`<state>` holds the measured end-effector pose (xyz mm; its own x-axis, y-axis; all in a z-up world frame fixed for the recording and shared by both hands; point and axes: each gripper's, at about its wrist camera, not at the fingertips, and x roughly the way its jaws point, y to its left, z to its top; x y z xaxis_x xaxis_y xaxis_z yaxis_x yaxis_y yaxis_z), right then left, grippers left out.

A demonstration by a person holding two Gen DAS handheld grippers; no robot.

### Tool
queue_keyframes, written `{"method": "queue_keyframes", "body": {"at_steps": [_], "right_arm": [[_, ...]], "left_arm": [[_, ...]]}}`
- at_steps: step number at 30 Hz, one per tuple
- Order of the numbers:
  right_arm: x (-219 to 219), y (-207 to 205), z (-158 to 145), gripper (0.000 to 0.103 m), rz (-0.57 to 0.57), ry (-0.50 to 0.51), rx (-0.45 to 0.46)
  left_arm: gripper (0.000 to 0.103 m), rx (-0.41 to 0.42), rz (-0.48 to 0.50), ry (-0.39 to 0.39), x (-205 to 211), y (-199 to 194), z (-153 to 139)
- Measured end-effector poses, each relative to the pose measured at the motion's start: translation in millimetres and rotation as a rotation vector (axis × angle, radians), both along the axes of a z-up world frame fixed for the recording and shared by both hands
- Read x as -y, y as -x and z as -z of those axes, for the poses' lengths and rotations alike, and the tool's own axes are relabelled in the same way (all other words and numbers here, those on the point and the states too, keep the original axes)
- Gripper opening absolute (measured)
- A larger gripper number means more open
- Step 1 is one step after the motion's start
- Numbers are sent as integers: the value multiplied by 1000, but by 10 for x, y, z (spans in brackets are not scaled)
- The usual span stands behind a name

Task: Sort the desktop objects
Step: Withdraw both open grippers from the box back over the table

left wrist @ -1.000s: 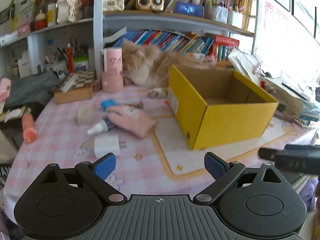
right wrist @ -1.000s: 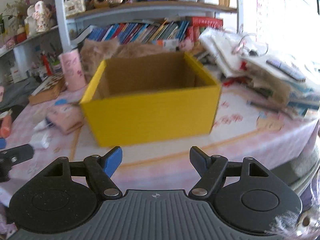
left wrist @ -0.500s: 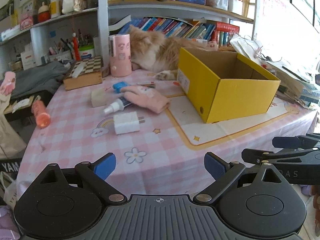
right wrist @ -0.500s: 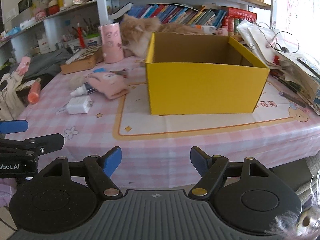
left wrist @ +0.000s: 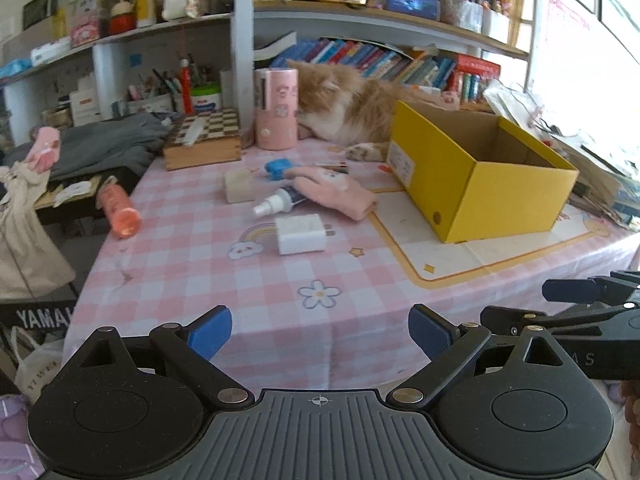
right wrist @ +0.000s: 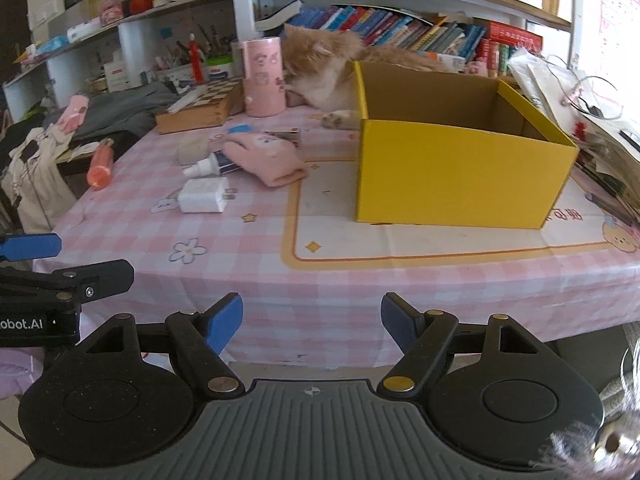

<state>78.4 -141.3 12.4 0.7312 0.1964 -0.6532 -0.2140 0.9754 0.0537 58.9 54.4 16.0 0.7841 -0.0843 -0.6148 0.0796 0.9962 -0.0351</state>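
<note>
Left wrist view: both grippers, left gripper (left wrist: 320, 330) and right gripper (right wrist: 311, 322), gape empty short of the box (left wrist: 480, 184); sorting seems unstarted, next reach the charger (left wrist: 300, 234) left of it.

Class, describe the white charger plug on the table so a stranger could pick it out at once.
Start at the yellow box on the pink checked tablecloth. Left of it lies a pink glove; just in front of that is the charger plug, the only white block with two metal prongs.

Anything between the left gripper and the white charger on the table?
Nothing visible. The left gripper is open and empty short of the table edge; only bare tablecloth lies before the white charger.
</note>
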Motion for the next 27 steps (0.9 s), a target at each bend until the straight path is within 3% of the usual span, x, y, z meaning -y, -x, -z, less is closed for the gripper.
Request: {"method": "queue_keyframes", "body": {"at_steps": [19, 22, 27], "right_arm": [[-323, -139, 20, 71, -123, 45, 9], [-359, -246, 29, 62, -137, 46, 6], [-420, -458, 36, 58, -164, 58, 8]], "left_arm": [[97, -17, -58, 39, -193, -46, 61], [97, -6, -58, 36, -198, -119, 53], [97, -19, -53, 25, -176, -297, 77]]}}
